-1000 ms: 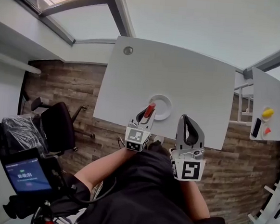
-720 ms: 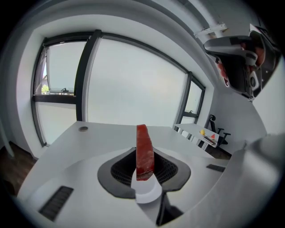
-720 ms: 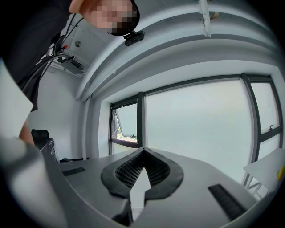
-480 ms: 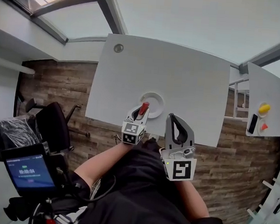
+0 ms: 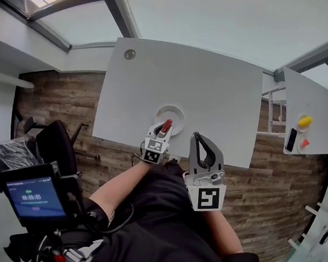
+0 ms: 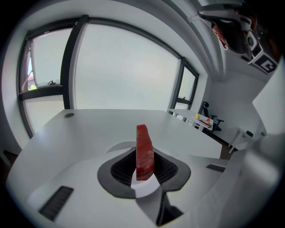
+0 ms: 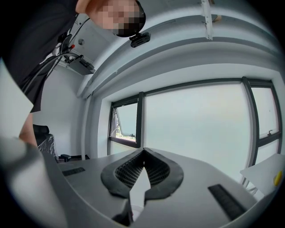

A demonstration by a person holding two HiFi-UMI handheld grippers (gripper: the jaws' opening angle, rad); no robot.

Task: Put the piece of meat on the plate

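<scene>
Left tool [image 5: 165, 126] has dropped toward plate [image 5: 179, 111], clamped on meat [image 6: 144, 152], now over plate's near edge. Right tool [image 5: 203, 143] closed, empty, beside plate. Next: lower the meat onto the plate, then release.

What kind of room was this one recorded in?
Most likely an office or a lab workroom: a plain white desk with a second one beside it, a black swivel chair on a wood-plank floor, and large windows along the wall.
</scene>
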